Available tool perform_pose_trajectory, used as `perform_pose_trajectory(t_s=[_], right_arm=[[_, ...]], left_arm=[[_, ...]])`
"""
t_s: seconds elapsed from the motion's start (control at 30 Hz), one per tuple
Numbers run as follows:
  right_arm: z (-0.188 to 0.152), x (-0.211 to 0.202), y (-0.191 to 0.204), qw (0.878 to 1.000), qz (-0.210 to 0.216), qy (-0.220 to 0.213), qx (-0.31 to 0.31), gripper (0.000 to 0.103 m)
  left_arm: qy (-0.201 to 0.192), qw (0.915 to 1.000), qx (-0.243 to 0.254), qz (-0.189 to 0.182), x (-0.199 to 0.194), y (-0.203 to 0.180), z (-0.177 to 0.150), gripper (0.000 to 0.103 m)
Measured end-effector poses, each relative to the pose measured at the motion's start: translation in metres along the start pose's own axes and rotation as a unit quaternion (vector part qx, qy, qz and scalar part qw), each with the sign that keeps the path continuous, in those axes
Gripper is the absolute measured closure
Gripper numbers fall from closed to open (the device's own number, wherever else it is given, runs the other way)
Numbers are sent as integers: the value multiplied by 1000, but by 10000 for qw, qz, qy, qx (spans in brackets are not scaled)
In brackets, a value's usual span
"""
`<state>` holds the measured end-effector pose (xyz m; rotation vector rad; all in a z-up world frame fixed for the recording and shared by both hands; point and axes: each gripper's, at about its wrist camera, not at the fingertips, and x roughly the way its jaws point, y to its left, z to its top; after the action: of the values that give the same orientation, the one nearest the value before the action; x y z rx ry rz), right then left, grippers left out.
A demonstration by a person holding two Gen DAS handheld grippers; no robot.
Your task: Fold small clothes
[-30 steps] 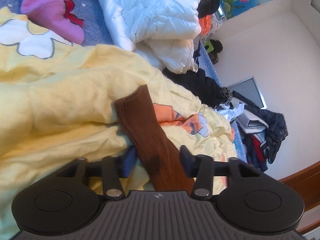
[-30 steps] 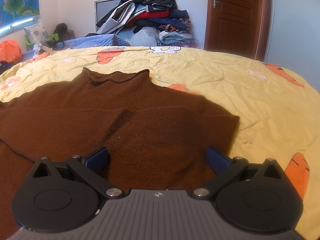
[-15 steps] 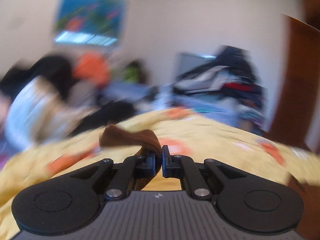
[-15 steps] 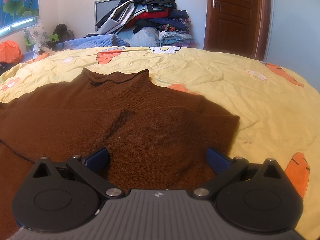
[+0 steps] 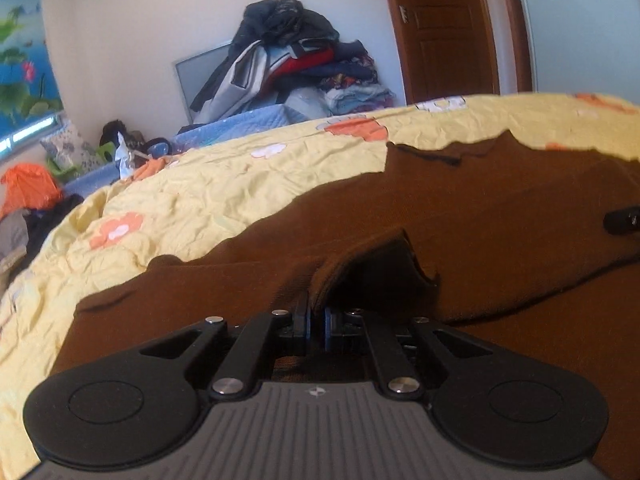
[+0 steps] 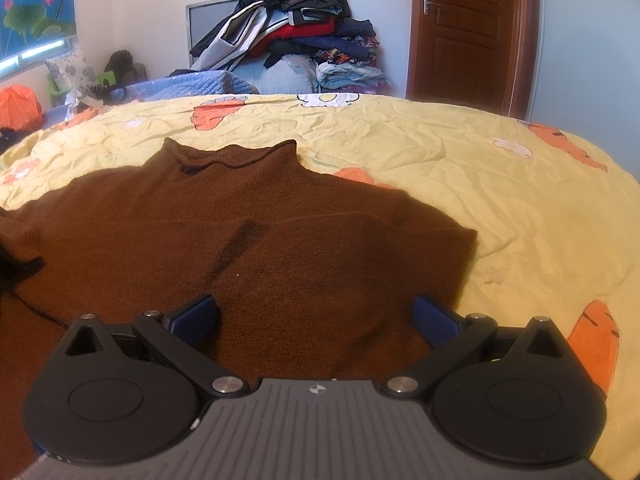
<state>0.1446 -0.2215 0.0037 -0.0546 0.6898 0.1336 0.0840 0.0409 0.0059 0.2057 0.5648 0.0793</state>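
Left gripper (image 5: 317, 322) had its jaws pinched nearly together on the cuff end of a brown sleeve (image 5: 360, 264), which rose from the pads as a raised flap over the sweater's body. Right gripper (image 6: 314, 316) stood wide open, its blue pads apart and low over the hem area, holding nothing; whether they touched the knit could not be told. Between and beyond them lay the brown sweater (image 6: 260, 232), spread flat on the yellow flowered bedspread (image 6: 460, 160), long axis running away from the right camera, collar pointing toward the far edge. Past the bed, a clothes pile (image 6: 296, 28) leaned against the wall beside a wooden door (image 6: 464, 28).
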Motion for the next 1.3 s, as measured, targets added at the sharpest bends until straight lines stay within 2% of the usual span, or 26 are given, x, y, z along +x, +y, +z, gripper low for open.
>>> perform_pose_trajectory(t_s=[0.03,0.07,0.1,0.13,0.17,0.2,0.23,0.27,0.3,0.4,0.47,0.57,0.67,0.77,0.8,0.87,0.93,1.0,1.03,1.1,1.2,1.3], right_arm=[[7,-3,3,9997,8,97,207,1],[15,-10,3,9976,247,107,641,1],[22,-16,3,9899,764,90,1187,1],[28,-19,4,9733,1464,183,1760,1],[32,-16,9,9485,2173,400,2271,0],[34,-8,17,9163,2833,732,2734,0],[35,3,27,8856,3300,1106,3076,1],[35,15,40,8613,3569,1451,3313,2],[35,25,53,8475,3677,1694,3432,5],[35,50,82,8261,3791,2154,3570,10],[29,66,94,8060,3826,2441,3801,16],[25,77,103,7910,3786,2560,4067,28],[25,77,110,7871,3756,2576,4160,33],[27,81,111,7976,3629,2581,4068,64],[28,82,113,8019,3627,2558,4000,81],[33,82,110,8138,3619,2388,3869,86],[42,80,105,8238,3617,2210,3763,90],[52,74,97,8300,3671,2031,3676,90],[57,70,89,8340,3700,1914,3618,90],[67,62,69,8439,3701,1672,3507,90],[78,46,27,8571,3587,1341,3446,90],[79,33,-26,8668,3312,1081,3567,90]], left_arm=[[-20,10000,-61,-7,0,0,0,97],[-48,9999,-112,-14,0,-1,1,97],[-67,9999,-139,-27,0,-1,1,97],[-68,9999,-144,-27,1,-1,2,97],[-69,9999,-139,-27,1,-1,3,97],[-74,9999,-139,-32,1,-1,3,97],[-81,9999,-138,-40,1,-1,3,97],[-90,9998,-147,-44,1,-1,3,97],[-100,9998,-162,-45,1,0,3,97],[-191,9993,-301,-88,-3,4,2,97],[-202,9990,-370,-118,-3,5,3,97],[-251,9988,-381,-179,-5,5,3,97],[-339,9982,-425,-245,-8,7,2,97],[-332,9981,-466,-247,-7,8,2,97],[-311,9981,-471,-246,-6,8,2,96],[-353,9980,-483,-202,-8,8,3,94],[-428,9977,-513,-131,-12,8,0,74],[-622,9961,-623,-75,-19,11,-1,6],[-844,9938,-715,-82,-25,14,-3,0],[-1188,9888,-899,-89,-34,21,-8,0],[-1179,9873,-1061,35,-34,25,-6,0],[-1092,9869,-1186,9,-31,31,-3,0]])
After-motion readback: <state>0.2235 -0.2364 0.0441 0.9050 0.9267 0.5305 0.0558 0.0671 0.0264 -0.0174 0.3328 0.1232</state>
